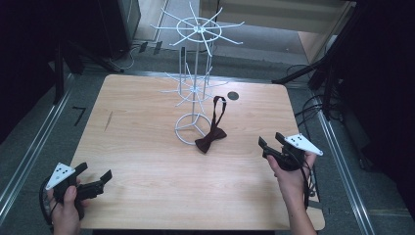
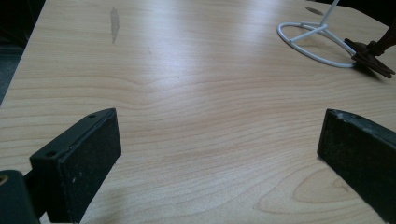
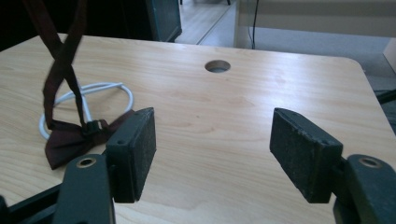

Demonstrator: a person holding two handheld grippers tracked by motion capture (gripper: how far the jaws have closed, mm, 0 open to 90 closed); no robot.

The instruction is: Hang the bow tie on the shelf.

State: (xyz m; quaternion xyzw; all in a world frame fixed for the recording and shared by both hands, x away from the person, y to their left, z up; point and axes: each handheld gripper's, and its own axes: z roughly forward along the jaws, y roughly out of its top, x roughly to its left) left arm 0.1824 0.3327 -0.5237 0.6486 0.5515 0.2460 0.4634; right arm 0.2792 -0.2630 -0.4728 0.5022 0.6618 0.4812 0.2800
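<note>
- Left gripper [image 1: 96, 172]: near-left corner of the bench [image 1: 142, 161], held in the person's left hand [image 1: 66, 208]. Fingers [image 2: 77, 161] spread wide apart, nothing between them, pointing toward bench centre. Grey three-cornered plate on top.
- Left gripper view: bare light wood grain between the two black fingers; a dark smudge [image 2: 114, 21] on the bench surface far ahead on the left.
- Wire stand [image 1: 195, 83]: white, upright, just past bench centre. Round ring base [image 2: 314, 45] sits flat on the bench, thin pole rises from it, two tiers of radiating wire arms, the upper tier wider.
- Bow tie [image 1: 210, 139]: dark maroon, lies on the bench touching the near-right edge of the stand's ring base. Its strap loop [image 1: 219, 110] runs up and away from the bow, crossed over itself; cannot tell from the high view whether it hangs on a wire arm. In the right gripper view the bow [image 3: 77, 140] sits at the left, partly behind the left finger, strap rising out of frame.
- Round cable hole [image 1: 233, 96] in the bench, right of the stand, toward the far edge.
- Right gripper [image 1: 270, 141]: near-right side of the bench, held in the person's right hand [image 1: 291, 178]. Fingers [image 3: 301, 151] wide apart, empty, aimed toward the bow tie and stand; well apart from the bow tie.
</note>
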